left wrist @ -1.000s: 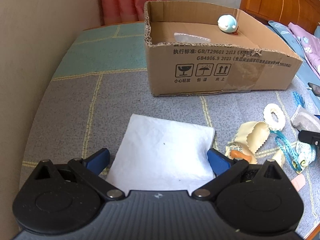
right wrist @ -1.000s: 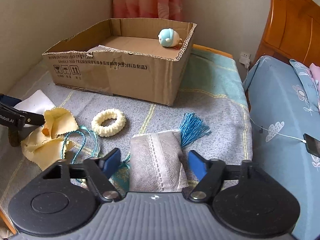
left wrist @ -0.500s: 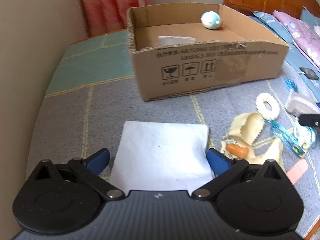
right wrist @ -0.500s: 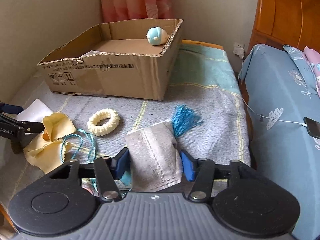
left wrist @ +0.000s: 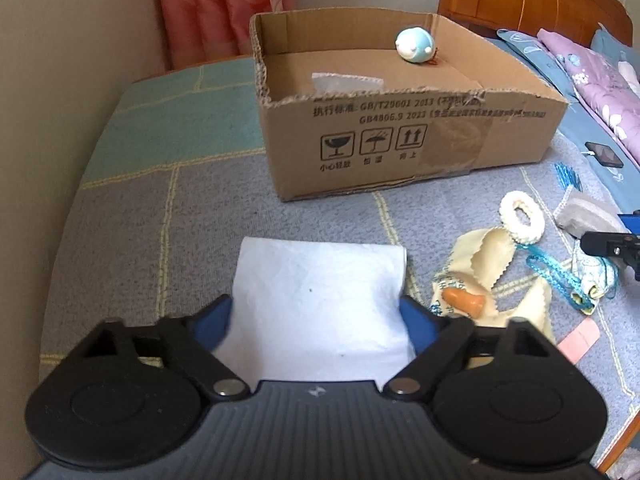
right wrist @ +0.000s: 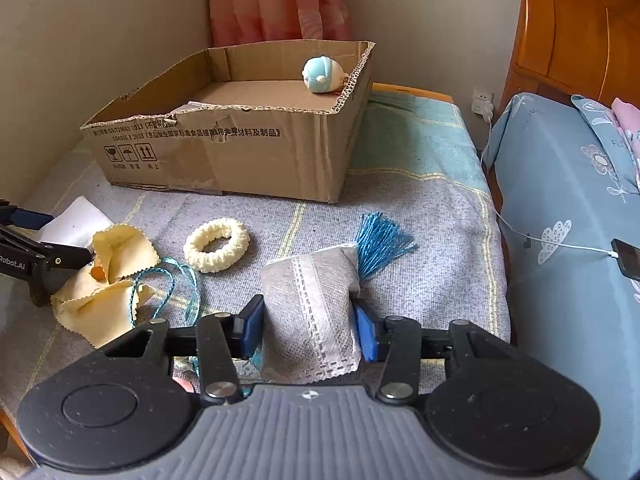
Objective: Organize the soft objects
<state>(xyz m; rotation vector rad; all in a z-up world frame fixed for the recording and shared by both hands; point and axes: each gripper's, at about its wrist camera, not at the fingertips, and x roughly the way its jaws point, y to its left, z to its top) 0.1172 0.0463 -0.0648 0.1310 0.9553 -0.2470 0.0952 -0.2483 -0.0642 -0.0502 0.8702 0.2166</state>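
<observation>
A flat white cloth (left wrist: 320, 280) lies on the grey blanket between the blue pads of my left gripper (left wrist: 314, 312). Its jaws are closing, and the pads stand at the cloth's side edges without squeezing it. My right gripper (right wrist: 308, 324) is closing on a grey woven pouch (right wrist: 312, 292) with a blue tassel (right wrist: 380, 240); both pads press its sides and it bulges. The open cardboard box (left wrist: 400, 136) stands behind, holding a small blue plush toy (left wrist: 414, 45) and a pale sheet.
Between the grippers lie a crumpled yellow cloth (right wrist: 116, 248), a cream scrunchie (right wrist: 217, 243), a teal cord (right wrist: 168, 280) and a small orange piece (left wrist: 464, 300). A wall runs along the left. A bed with a blue sheet (right wrist: 580, 200) and a phone (right wrist: 628, 258) lies right.
The right jaws have narrowed onto the grey pouch, which now stands pinched and tilted. The left jaws have come in to the white cloth's edges. Both views have shifted slightly.
</observation>
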